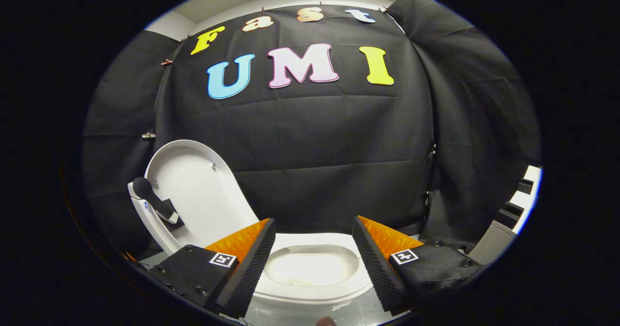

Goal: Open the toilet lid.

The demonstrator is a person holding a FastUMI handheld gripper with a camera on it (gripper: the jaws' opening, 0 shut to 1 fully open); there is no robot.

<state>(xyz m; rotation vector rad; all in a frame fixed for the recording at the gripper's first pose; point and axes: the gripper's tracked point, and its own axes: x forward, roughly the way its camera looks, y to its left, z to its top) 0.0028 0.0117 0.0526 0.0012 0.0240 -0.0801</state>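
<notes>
The tool (314,229) has its fingers spread wide with nothing pinched between them, and the white toilet seat (315,292) with the open bowl (305,268) shows in the gap just ahead of and below the fingertips. The toilet lid (198,195) is raised, standing tilted back beyond the left finger against the black cloth wall (334,137). A dark handle-like part (154,200) sits at the lid's near edge, touching it, beside the outer side of the left finger.
</notes>
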